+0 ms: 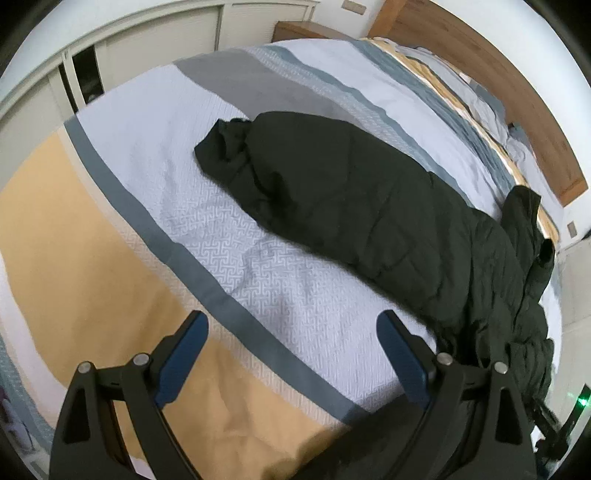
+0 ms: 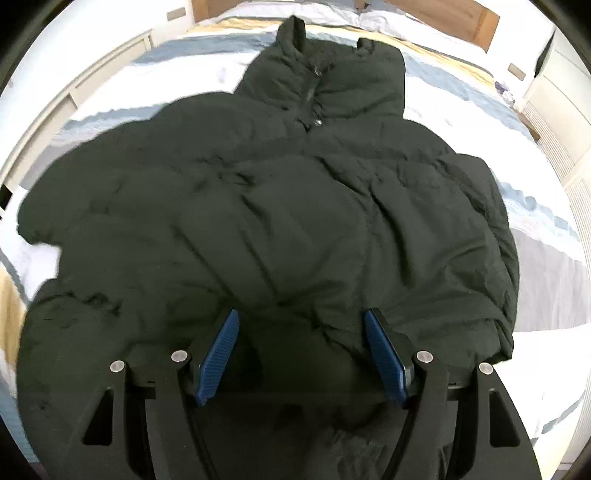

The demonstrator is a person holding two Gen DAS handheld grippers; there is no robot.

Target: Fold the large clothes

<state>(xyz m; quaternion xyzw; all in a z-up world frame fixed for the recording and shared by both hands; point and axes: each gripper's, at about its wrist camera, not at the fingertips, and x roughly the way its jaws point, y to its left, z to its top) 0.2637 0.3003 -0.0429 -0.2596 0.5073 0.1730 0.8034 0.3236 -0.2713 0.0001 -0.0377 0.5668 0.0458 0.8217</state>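
A dark green puffer jacket (image 2: 277, 206) lies front up on the striped bedspread (image 2: 546, 280), its zipped collar (image 2: 314, 48) towards the headboard. My right gripper (image 2: 302, 314) hangs over the jacket's lower body, blue pads apart, with puffy fabric lying beneath and between them but not pinched. In the left wrist view the jacket (image 1: 351, 192) stretches one sleeve out to the left, ending in a cuff (image 1: 221, 144). My left gripper (image 1: 291, 319) stands wide open over bare bedspread (image 1: 166, 155), short of the sleeve, holding nothing.
A wooden headboard (image 1: 498, 81) and pillows (image 1: 491, 110) lie at the bed's far end, with a nightstand (image 1: 299, 31) beside them. White wardrobe doors (image 1: 147, 48) run along the far side. A ribbed white unit (image 2: 569, 177) stands right of the bed.
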